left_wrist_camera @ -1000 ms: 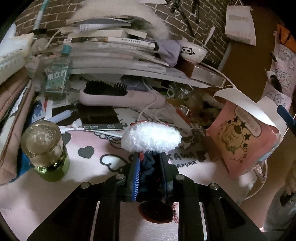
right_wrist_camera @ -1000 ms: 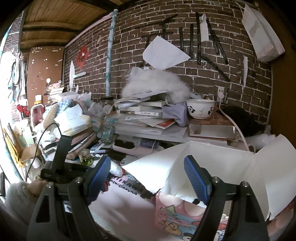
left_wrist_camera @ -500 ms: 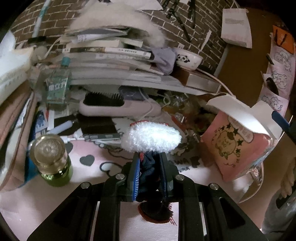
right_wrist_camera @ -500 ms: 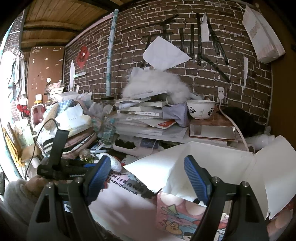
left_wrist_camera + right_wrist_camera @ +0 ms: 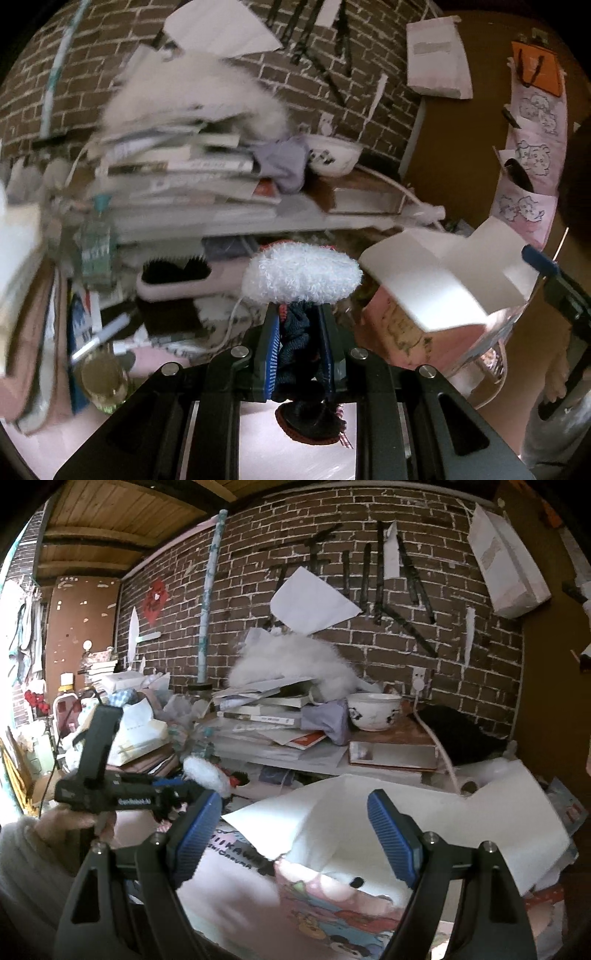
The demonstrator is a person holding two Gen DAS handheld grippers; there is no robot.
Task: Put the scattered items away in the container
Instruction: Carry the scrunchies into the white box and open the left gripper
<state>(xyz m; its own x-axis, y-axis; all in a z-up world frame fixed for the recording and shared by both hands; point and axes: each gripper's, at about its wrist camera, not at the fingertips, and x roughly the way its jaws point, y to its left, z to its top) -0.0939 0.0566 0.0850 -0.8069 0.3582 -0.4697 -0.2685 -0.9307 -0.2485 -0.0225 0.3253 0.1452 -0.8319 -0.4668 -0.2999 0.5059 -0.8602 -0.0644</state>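
My left gripper [image 5: 300, 332] is shut on a dark knitted item with a fluffy white end [image 5: 301, 275], held up above the pink desk mat. From the right wrist view, that fluffy item [image 5: 205, 773] hangs in the left gripper [image 5: 181, 797] at the left, in a person's hand. The pink cartoon box [image 5: 399, 325] with its white flaps raised stands to the right of the held item. My right gripper [image 5: 295, 834] is open just above that box [image 5: 332, 897], nothing between its fingers.
A pink hairbrush [image 5: 177, 280], a pen [image 5: 99, 339] and a gold-capped green bottle [image 5: 103, 380] lie on the mat at left. Stacked books [image 5: 266, 720], a panda bowl [image 5: 373, 710] and a white cable crowd the back against the brick wall.
The left gripper has risen with the fluffy item, so the bottle and brush sit lower in its view. The right gripper barely moved.
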